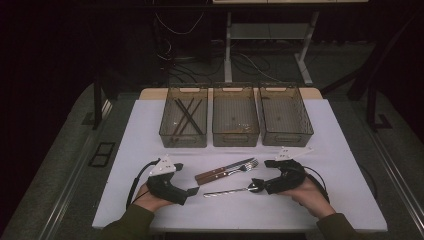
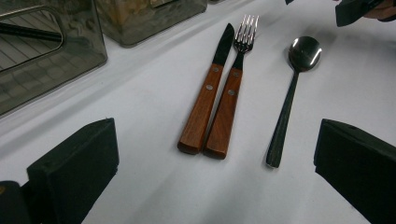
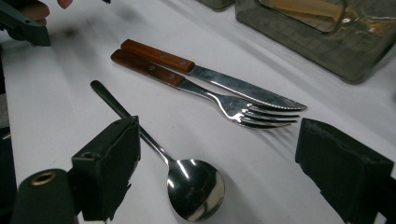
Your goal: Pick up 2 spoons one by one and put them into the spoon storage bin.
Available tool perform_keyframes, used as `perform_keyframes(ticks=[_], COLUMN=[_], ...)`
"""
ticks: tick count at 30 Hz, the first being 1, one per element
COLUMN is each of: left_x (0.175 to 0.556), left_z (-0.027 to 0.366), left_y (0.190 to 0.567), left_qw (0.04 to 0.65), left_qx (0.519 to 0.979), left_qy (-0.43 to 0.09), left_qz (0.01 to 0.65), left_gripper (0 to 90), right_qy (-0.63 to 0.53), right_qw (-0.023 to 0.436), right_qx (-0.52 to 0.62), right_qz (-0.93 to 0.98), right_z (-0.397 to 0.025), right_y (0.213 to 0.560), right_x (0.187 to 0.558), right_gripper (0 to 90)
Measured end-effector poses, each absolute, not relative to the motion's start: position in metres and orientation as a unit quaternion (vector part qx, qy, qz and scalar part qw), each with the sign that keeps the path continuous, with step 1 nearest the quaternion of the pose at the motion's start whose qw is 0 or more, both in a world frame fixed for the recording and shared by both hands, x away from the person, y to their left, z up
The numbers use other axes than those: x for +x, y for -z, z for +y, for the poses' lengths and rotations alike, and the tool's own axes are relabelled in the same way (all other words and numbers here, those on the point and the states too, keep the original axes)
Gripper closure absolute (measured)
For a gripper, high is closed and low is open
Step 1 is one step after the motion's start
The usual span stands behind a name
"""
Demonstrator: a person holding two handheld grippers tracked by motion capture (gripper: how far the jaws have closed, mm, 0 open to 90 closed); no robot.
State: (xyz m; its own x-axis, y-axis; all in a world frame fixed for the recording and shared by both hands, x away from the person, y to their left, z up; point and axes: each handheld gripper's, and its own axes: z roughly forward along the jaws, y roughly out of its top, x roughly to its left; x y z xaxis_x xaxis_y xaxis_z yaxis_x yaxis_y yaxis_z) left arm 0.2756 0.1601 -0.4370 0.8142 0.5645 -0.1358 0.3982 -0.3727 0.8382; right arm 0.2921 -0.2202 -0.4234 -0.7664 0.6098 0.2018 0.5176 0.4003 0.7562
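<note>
A wood-handled knife [image 1: 226, 169] and fork [image 1: 235, 171] lie side by side in the middle of the white table [image 1: 150, 130]. A metal spoon [image 1: 227, 191] lies just in front of them. My left gripper [image 1: 185, 179] is open at their left, its jaws wide apart and facing the knife [image 2: 210, 88], fork [image 2: 233, 88] and spoon [image 2: 292, 88]. My right gripper [image 1: 262, 175] is open at the spoon's bowl end. In the right gripper view the spoon's bowl [image 3: 196, 189] lies on the table between the jaws, untouched, with the fork [image 3: 243, 109] and knife [image 3: 233, 86] beyond.
Three smoky see-through bins stand in a row at the back. The left bin [image 1: 170, 125] holds dark chopsticks [image 1: 187, 116]; the middle bin [image 1: 235, 136] has something wooden on its floor; the right bin [image 1: 285, 137] looks bare. A desk frame and cables sit behind the table.
</note>
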Motion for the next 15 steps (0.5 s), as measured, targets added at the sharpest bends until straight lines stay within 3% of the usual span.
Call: perform_keyframes(ticks=[7, 15], left_x=[0.276, 0.276], left_z=[0.16, 0.159], left_y=[0.437, 0.438], left_qw=[0.473, 0.471], left_qx=[0.827, 0.831], left_qy=[-0.093, -0.092], left_qz=[0.288, 0.282], left_gripper=[0.0, 0.0], right_qy=[-0.413, -0.396], right_qw=[0.045, 0.026], right_qx=[0.331, 0.323], right_qz=[0.848, 0.859], right_z=[-0.216, -0.216], right_y=[0.429, 0.436], right_x=[0.293, 0.293], right_gripper=[16.3, 29.8])
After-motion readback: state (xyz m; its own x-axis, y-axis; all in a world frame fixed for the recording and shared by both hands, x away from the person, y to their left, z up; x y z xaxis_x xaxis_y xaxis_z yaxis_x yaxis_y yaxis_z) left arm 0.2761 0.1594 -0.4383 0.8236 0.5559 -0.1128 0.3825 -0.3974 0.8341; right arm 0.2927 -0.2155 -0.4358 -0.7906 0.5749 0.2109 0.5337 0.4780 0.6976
